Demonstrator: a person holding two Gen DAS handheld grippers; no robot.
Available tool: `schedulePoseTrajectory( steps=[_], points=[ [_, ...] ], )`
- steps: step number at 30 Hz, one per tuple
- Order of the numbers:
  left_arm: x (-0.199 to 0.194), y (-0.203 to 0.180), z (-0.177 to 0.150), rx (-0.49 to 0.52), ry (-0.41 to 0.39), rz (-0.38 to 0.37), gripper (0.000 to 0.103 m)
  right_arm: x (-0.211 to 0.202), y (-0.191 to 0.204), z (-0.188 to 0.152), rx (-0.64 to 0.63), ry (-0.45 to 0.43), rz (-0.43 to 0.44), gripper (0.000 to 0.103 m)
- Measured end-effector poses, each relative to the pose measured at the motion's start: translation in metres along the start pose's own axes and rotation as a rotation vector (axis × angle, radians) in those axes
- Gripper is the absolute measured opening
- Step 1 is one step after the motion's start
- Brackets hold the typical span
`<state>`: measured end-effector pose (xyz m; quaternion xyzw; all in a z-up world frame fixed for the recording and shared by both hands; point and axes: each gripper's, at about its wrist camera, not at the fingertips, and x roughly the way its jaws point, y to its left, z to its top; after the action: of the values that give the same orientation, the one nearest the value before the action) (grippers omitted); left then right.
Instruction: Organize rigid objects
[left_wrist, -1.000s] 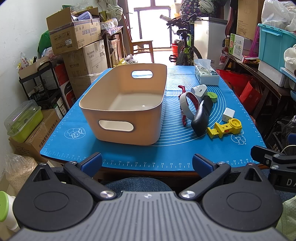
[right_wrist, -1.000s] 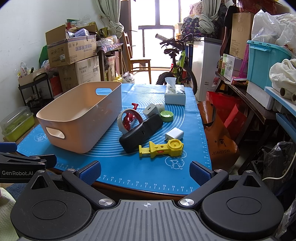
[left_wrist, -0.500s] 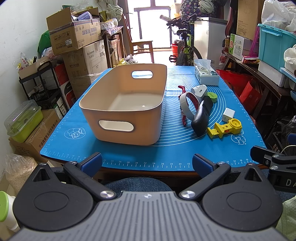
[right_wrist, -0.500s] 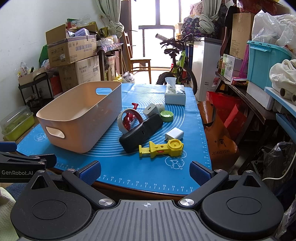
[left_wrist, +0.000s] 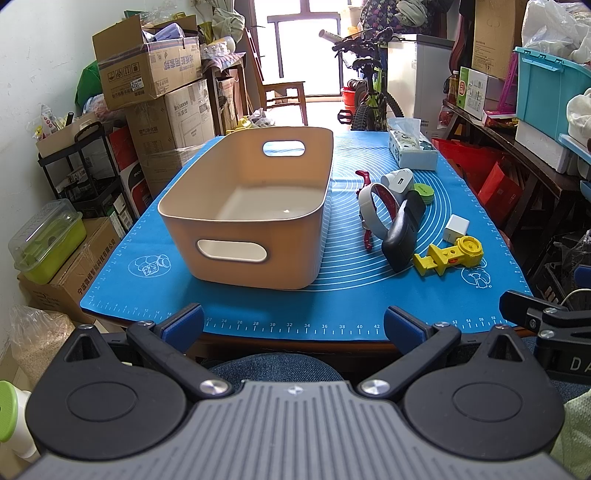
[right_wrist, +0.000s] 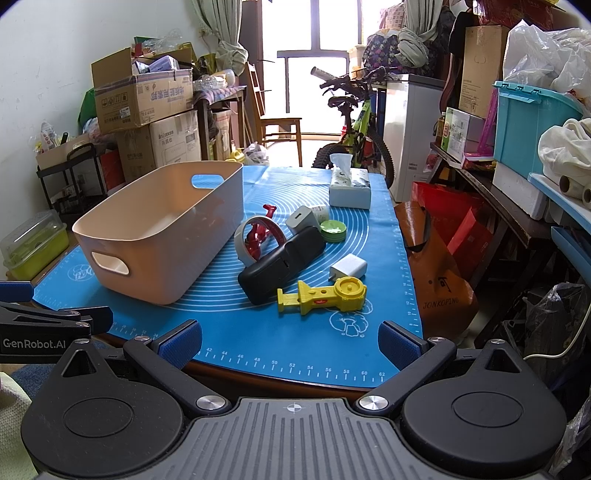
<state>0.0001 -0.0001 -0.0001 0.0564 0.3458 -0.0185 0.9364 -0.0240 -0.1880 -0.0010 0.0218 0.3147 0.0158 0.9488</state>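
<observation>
Left gripper (left_wrist: 293, 324): jaws apart, nothing between them, held at the near edge of the table (left_wrist: 258, 341) above a denim-clad knee (left_wrist: 273, 367). Right gripper (right_wrist: 290, 339): jaws likewise spread and empty, also at the near edge.

Blue measuring mat (left_wrist: 258, 310) covers the table. Straight ahead of the left jaws stands a beige bin (left_wrist: 247, 206), open-topped, interior bare, a handle slot in its near end wall. Seen from the right jaws, the same bin lies ahead and to the left.

The loose items sit in one cluster — ahead and right of the left jaws, directly ahead of the right jaws:
- Yellow plastic tool (right_wrist: 321, 295), nearest the right jaws, lying flat.
- Black oblong case (right_wrist: 282, 264), just behind the yellow tool, angled away to the right.
- White charger cube (right_wrist: 349, 267), just right of the case, apart from it.
- Grey-white ring (right_wrist: 258, 236) with a red clamp (right_wrist: 258, 232) showing through it, behind the case's left end; contact between the two cannot be confirmed.
- Grey adapter (right_wrist: 301, 219) and a green round lid (right_wrist: 332, 230), behind the case's far end.
- Tissue box (right_wrist: 349, 188), farthest, well beyond the cluster.

Each gripper's side shows at the edge of the other's view.
</observation>
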Motion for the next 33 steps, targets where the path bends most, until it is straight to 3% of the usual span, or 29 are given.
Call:
schedulePoseTrajectory(
  steps=[18, 23, 33],
  points=[
    [0.001, 0.001, 0.002, -0.001, 0.002, -0.006, 0.102, -0.004, 0.004, 0.000, -0.021, -0.011, -0.020, 0.101],
    [0.000, 0.010, 0.021, -0.003, -0.010, -0.014, 0.102, 0.000, 0.006, 0.012, -0.015, -0.024, -0.029, 0.101],
    [0.021, 0.059, 0.082, -0.049, -0.009, 0.049, 0.102, 0.027, 0.006, 0.053, 0.019, -0.025, -0.017, 0.101]
  ],
)
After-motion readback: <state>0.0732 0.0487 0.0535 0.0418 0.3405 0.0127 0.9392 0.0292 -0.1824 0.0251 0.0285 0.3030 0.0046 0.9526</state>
